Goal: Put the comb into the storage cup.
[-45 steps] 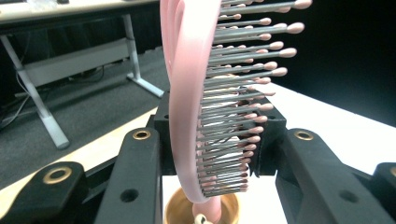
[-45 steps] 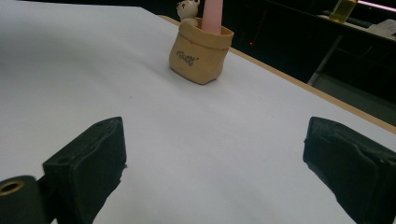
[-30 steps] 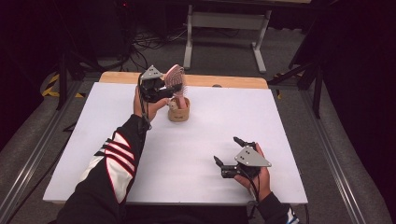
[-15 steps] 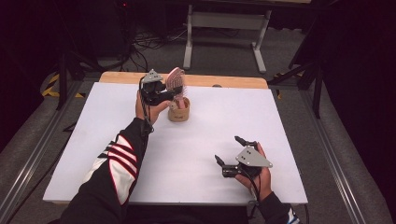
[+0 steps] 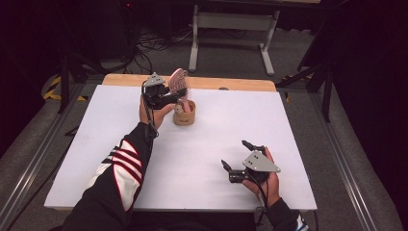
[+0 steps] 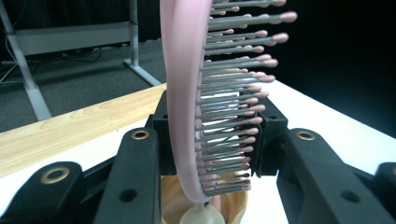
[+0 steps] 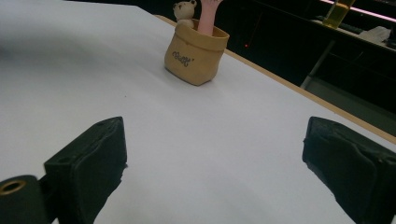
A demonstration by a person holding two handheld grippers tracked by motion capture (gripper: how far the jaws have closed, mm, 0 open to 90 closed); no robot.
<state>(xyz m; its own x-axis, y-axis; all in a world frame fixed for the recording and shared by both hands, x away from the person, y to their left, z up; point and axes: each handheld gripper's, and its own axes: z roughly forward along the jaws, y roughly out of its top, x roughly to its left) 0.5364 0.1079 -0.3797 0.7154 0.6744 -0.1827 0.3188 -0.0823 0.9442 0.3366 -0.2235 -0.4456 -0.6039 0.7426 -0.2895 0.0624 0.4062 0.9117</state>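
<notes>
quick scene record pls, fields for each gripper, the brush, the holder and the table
left gripper: shut on the pink hairbrush, far side of the table
pink hairbrush: upright, handle end down in the tan holder, bristles pink-tipped
tan holder: small pouch-shaped pot near the table's far edge, with a little bear figure at its rim
right gripper: jaws wide apart, nothing between them, resting near the front right
table: white top, wooden strip along the far edge
</notes>
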